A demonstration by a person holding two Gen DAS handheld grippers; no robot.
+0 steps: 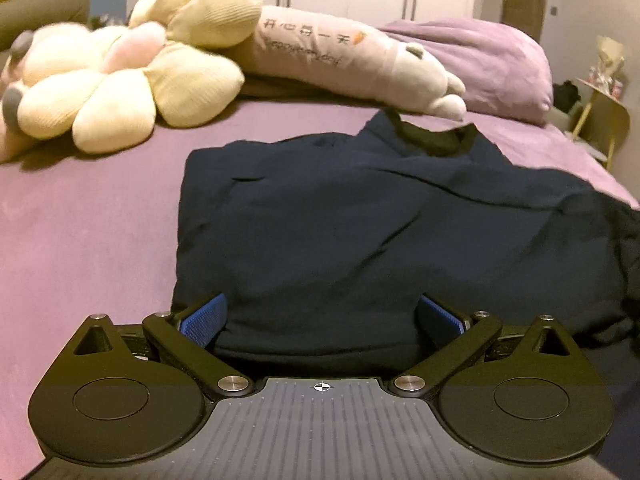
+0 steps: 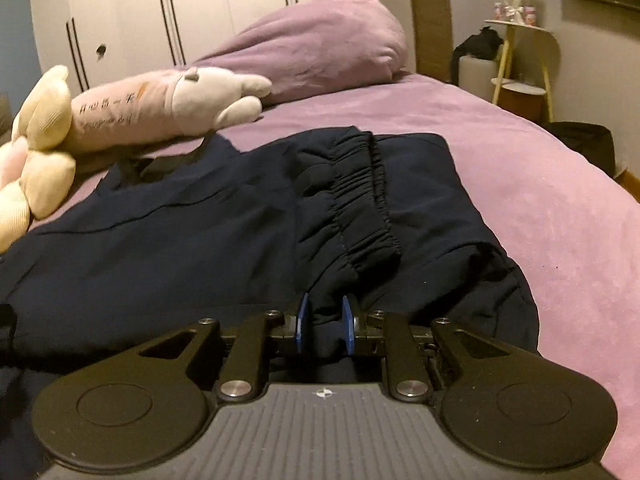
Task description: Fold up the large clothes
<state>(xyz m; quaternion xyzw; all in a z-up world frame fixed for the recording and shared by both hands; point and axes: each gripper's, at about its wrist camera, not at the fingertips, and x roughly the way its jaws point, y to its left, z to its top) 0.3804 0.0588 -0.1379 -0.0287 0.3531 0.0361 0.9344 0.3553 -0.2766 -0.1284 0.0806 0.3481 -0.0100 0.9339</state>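
A dark navy garment (image 1: 360,216) lies partly folded on the purple bed, collar at the far end. My left gripper (image 1: 320,316) is open wide, its blue pads (image 1: 204,318) either side of the garment's near edge, which bulges between them. In the right wrist view the same garment (image 2: 180,232) spreads across the bed, with an elastic gathered cuff (image 2: 360,200) folded over on top. My right gripper (image 2: 324,322) is nearly closed, its blue pads (image 2: 348,324) pinching a fold of the navy fabric just below the cuff.
A cream flower plush (image 1: 120,80) and a long pink plush pillow (image 1: 340,56) lie at the far side of the bed (image 1: 80,220). A purple duvet heap (image 2: 320,48) sits beyond. A side table (image 2: 520,60) stands at the right. Wardrobe doors stand behind.
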